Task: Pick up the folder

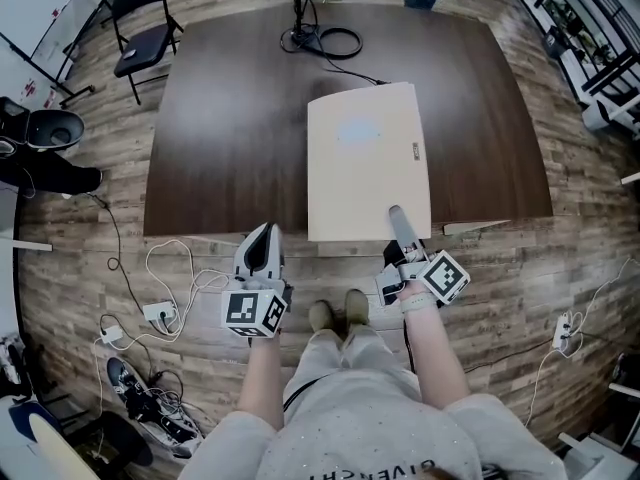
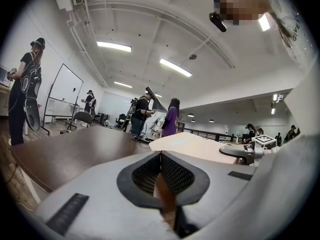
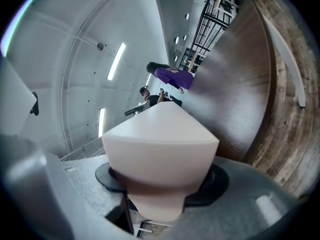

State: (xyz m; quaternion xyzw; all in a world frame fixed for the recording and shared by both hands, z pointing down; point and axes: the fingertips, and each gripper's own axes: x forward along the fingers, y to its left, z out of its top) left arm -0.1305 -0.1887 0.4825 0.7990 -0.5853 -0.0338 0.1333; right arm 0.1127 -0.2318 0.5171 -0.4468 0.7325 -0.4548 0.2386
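While the left gripper point(image 1: 266, 236) hangs off the near edge of the tabletop point(image 1: 220, 118), fingers pressed together on nothing, the cream folder point(image 1: 365, 153) sits just to its right, long axis running away from the person. The right gripper point(image 1: 398, 218) has its fingers clamped on the folder's near right corner, so the lift likely rests with that hand.

The dark table point(image 1: 230, 128) carries a coiled black cable point(image 1: 335, 40) at its far edge and a cream folder point(image 1: 365, 158).
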